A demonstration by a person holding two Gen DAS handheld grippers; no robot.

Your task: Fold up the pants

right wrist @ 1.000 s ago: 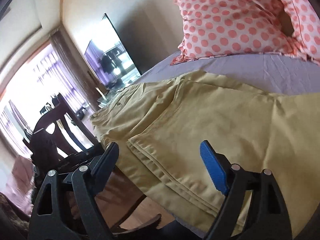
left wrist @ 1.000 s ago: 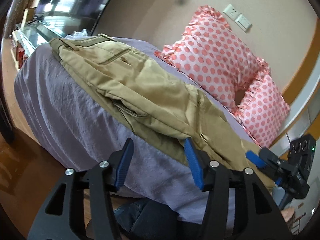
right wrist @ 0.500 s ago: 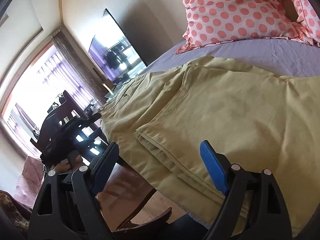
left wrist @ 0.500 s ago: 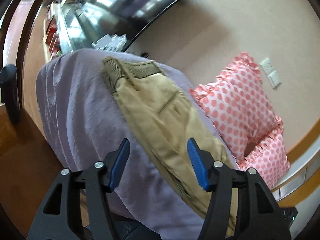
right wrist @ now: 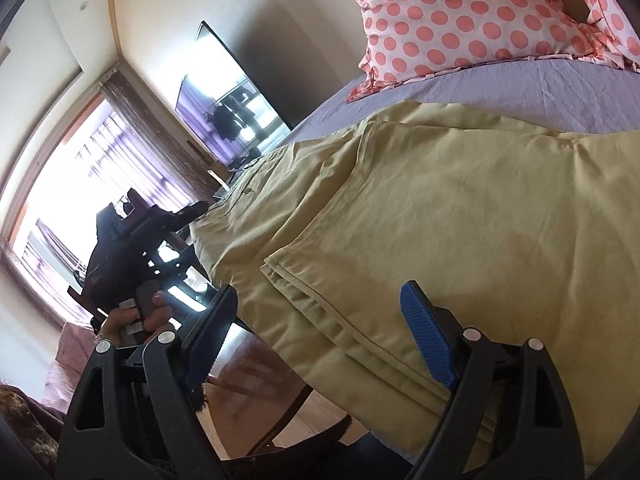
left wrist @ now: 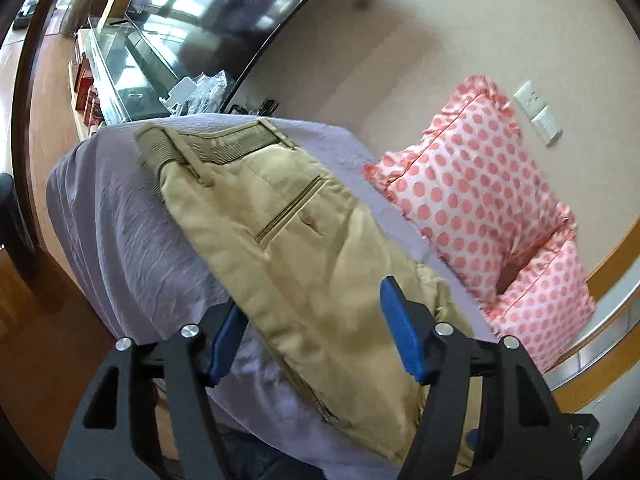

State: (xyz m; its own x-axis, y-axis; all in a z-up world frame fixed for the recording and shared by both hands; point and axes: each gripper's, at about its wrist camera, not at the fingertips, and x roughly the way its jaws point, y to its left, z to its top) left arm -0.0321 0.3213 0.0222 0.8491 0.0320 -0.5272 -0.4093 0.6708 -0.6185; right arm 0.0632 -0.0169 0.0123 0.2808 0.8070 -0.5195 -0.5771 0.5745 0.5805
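Observation:
Khaki pants (left wrist: 288,248) lie lengthwise on a lilac bed sheet (left wrist: 120,248), waistband at the far left end, back pocket up. My left gripper (left wrist: 316,332) is open and straddles the pants' near edge; whether it touches the cloth I cannot tell. In the right wrist view the pants (right wrist: 440,208) show doubled leg hems near the front. My right gripper (right wrist: 320,340) is open, with the hem edge between its blue fingers. The left gripper (right wrist: 140,248) also shows there, held at the bed's far end.
Two pink polka-dot pillows (left wrist: 472,192) lean on the wall behind the pants. A dark TV (left wrist: 224,12) and a glass cabinet (left wrist: 120,68) stand beyond the bed's end. Wooden floor (left wrist: 48,340) lies below the bed edge. A bright window (right wrist: 60,184) is at the left.
My left gripper has swung toward the waistband end and moved in over the pants' edge. My right gripper has edged closer to the leg hems. Both stay open.

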